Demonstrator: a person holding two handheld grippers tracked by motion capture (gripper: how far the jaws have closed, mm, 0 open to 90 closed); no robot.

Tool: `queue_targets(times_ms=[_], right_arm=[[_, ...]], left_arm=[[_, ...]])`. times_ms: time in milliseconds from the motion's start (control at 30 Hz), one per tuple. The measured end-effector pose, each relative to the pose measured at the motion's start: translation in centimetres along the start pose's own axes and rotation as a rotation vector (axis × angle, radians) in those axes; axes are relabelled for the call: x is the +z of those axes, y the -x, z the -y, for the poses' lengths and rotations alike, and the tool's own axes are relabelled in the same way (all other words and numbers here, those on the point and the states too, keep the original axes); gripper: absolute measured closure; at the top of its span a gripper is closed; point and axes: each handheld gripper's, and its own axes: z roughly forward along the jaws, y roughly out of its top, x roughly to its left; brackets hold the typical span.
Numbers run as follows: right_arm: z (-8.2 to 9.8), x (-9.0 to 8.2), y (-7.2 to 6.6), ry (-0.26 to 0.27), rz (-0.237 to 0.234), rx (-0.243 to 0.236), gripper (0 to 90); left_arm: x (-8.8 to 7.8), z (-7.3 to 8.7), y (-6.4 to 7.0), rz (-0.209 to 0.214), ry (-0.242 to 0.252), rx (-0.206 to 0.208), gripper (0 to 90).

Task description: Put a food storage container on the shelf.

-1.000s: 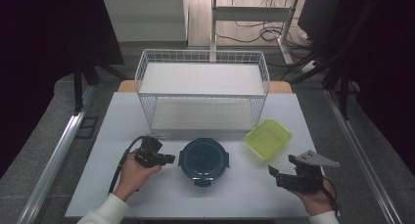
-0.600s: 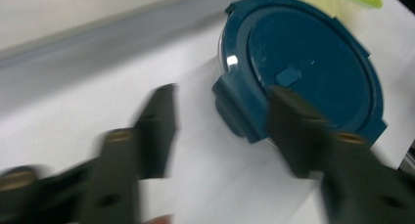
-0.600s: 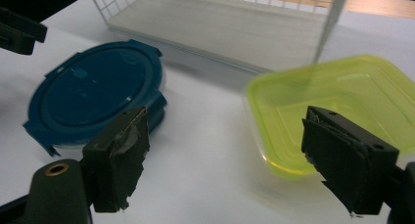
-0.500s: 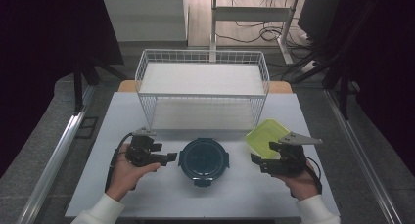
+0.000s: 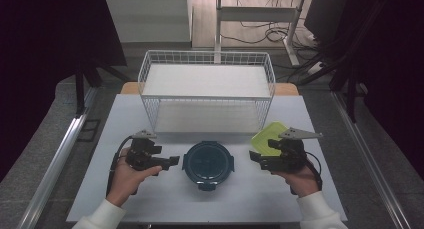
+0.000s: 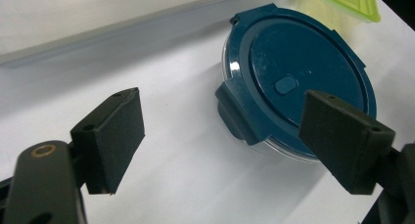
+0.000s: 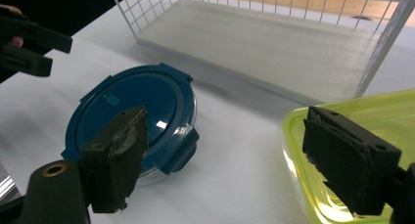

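In the high view, the table [image 5: 150, 204] carries one round blue-lidded container [image 5: 208, 162], one yellow-green container [image 5: 270, 135] and one white wire basket [image 5: 207, 91]. Two hand-held grippers are there, each in one hand. The left hand-held gripper [image 5: 172, 161] sits just left of the blue-lidded container and points at it; the right hand-held gripper [image 5: 256, 158] sits just right of it, in front of the yellow-green container. Compared with a second ago, the right hand-held gripper has come in from the table's near right corner toward the middle, and the left one has lifted slightly; the containers and basket lie where they were.

In the left gripper view, the one blue-lidded container [image 6: 298, 77] lies ahead, its near latch tab between the lines of the two jaws but untouched. The jaws have just been opening and now stand wide apart with nothing gripped. A corner of the yellow-green container [image 6: 350, 1] lies beyond.

In the right gripper view, the jaws stand open and hold nothing. The blue-lidded container [image 7: 137, 106] lies behind the left jaw, the yellow-green container [image 7: 337, 111] behind the right, the wire basket [image 7: 254, 33] beyond, and the left hand-held gripper [image 7: 51, 53] at top left.
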Motion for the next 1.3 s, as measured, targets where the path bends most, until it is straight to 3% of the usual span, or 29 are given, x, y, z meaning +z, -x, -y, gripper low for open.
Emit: queue_targets(times_ms=[200, 400, 667, 833, 1100, 1300], right_arm=[[0.6, 0.5, -0.4, -0.043, -0.006, -0.023, 16.4], [0.6, 1.5, -0.4, -0.058, -0.031, 0.01, 15.0], [0.6, 2.7, -1.2, -0.095, -0.065, 0.048, 14.2], [0.5, 4.0, -1.3, -0.132, -0.056, 0.095, 14.0], [0.8, 7.1, -1.5, -0.203, -0.103, 0.193, 13.7], [0.8, 8.8, -1.9, -0.233, -0.128, 0.221, 13.7]], left_arm=[[0.0, -0.4, -0.5, 0.026, 0.018, -0.038, 14.4], [0.3, -0.4, -0.5, 0.034, 0.015, -0.042, 12.6], [0.8, -0.7, -0.2, 0.095, 0.012, -0.074, 8.8], [1.6, -0.8, -0.1, 0.139, -0.001, -0.09, 6.0], [3.1, -0.9, 0.1, 0.181, -0.031, -0.125, 4.9], [4.2, -1.2, 0.0, 0.206, -0.031, -0.165, 5.2]])
